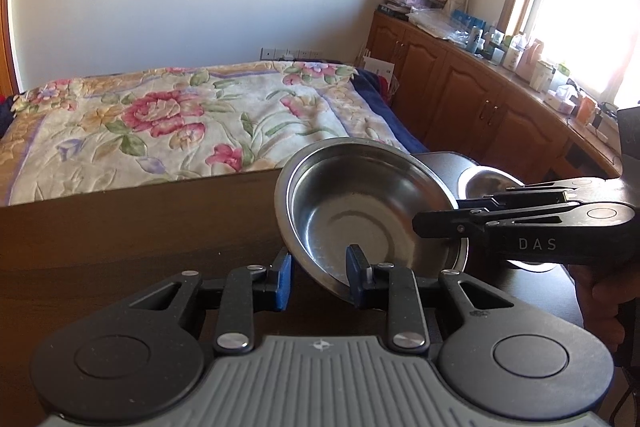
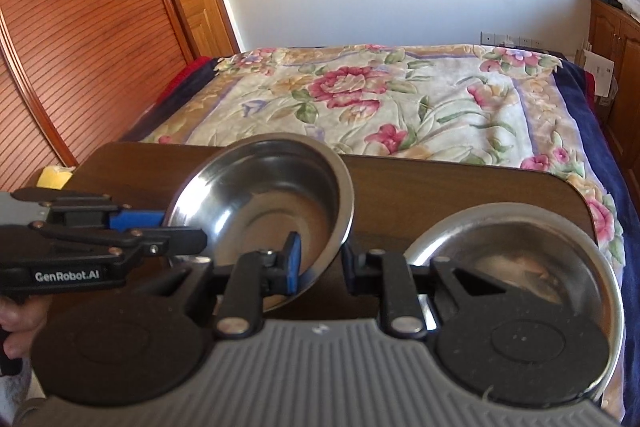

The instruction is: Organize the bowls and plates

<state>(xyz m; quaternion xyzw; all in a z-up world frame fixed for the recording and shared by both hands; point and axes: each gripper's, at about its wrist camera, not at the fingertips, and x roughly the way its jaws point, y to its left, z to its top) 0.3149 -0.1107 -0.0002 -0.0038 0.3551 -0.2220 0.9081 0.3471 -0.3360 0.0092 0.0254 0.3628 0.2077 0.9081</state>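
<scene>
A steel bowl [image 1: 360, 203] is held tilted above the dark wooden table [image 1: 120, 227]. My left gripper [image 1: 320, 277] has its jaws apart around the bowl's near rim, the right pad inside the bowl. My right gripper [image 2: 320, 259] also straddles the rim of the same bowl [image 2: 268, 203], jaws apart, left pad inside. The right gripper shows in the left wrist view [image 1: 440, 223] at the bowl's right rim. The left gripper shows in the right wrist view [image 2: 184, 231] at its left rim. A second steel bowl [image 2: 520, 267] lies on the table at the right.
A bed with a floral blanket [image 1: 180, 115] lies beyond the table's far edge. Wooden cabinets [image 1: 480, 99] with cluttered tops run along the right under a window. A wooden wardrobe [image 2: 80, 27] stands at the left. A yellow object [image 2: 56, 177] sits by the table's left corner.
</scene>
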